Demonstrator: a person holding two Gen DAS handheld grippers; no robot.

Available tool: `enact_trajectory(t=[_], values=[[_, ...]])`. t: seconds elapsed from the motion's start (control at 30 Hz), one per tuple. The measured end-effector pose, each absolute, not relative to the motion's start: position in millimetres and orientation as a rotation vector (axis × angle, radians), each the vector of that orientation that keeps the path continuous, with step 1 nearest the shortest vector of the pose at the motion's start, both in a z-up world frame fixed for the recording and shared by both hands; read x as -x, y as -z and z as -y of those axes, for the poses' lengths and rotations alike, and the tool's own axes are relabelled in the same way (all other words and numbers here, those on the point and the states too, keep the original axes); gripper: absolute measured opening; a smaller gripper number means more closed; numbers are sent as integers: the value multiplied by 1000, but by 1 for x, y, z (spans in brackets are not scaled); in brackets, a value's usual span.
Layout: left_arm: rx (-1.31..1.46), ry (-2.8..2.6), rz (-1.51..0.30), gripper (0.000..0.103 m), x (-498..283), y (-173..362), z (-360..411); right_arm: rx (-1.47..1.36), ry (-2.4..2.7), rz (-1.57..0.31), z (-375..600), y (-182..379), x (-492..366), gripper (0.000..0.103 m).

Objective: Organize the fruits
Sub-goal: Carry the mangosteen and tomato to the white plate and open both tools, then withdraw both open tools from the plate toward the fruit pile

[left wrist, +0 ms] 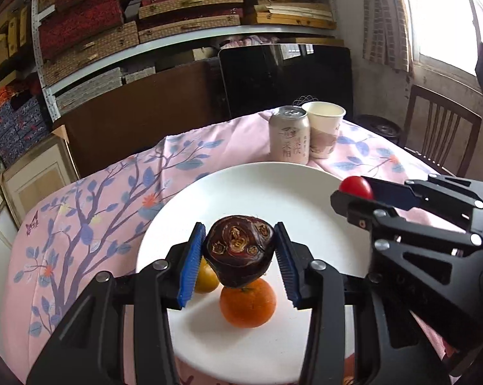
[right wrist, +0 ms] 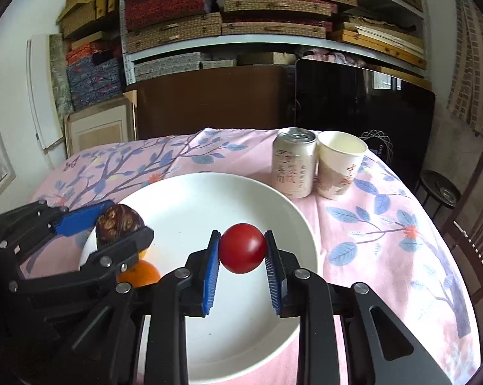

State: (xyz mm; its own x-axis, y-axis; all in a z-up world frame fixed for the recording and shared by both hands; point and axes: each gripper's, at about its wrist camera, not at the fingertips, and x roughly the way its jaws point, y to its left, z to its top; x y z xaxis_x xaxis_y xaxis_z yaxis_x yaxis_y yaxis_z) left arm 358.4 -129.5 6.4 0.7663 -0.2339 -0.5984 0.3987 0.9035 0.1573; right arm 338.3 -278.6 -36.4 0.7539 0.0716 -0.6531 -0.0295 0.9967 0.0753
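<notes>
My left gripper (left wrist: 240, 250) is shut on a dark brown water chestnut (left wrist: 240, 252), held just above the white plate (left wrist: 273, 192). Under it on the plate lie an orange (left wrist: 248, 304) and a smaller yellow-orange fruit (left wrist: 206, 277), partly hidden by the left finger. My right gripper (right wrist: 243, 250) is shut on a small red tomato (right wrist: 243, 248) over the plate's (right wrist: 193, 199) middle. In the right wrist view the left gripper (right wrist: 119, 227) with the chestnut (right wrist: 118, 224) hangs over the plate's left rim, above the orange (right wrist: 142, 274). From the left wrist, the right gripper (left wrist: 357, 191) and tomato (left wrist: 355, 187) sit at the plate's right edge.
A pale drink can (left wrist: 289, 138) and a paper cup (left wrist: 325, 128) stand together behind the plate on the pink flowered tablecloth (right wrist: 386, 224). Shelves of boxes fill the back wall. A wooden chair (left wrist: 440, 128) stands at the table's far right.
</notes>
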Motion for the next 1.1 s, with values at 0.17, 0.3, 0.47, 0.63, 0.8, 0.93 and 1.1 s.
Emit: enact_trajectory(t=[0.17,0.3,0.47,0.63,0.8,0.93,1.1], values=[[-285,342,-617,43,-359,-4,131,-83,-40,-744,288,43,-343,27],[-271,303,-626,70,-363,-4,126,-109,-47,-769,290,51,-347,30],[-292,186,-511,99,-355,-11,111,-111,29,-767,301,53,-347,88],[-209,167,-611,99,-351,-12,80,-100,-11,-799,303,44,-343,92],[-140,158,-687,99,-304,-15,31,26,-103,-803,290,28,-297,92],[-151,240,-750,99,-243,-13,3,67,-196,-838,285,25,-231,92],[-318,273,-801,99,-192,19,8,58,-220,-828,278,31,-173,93]])
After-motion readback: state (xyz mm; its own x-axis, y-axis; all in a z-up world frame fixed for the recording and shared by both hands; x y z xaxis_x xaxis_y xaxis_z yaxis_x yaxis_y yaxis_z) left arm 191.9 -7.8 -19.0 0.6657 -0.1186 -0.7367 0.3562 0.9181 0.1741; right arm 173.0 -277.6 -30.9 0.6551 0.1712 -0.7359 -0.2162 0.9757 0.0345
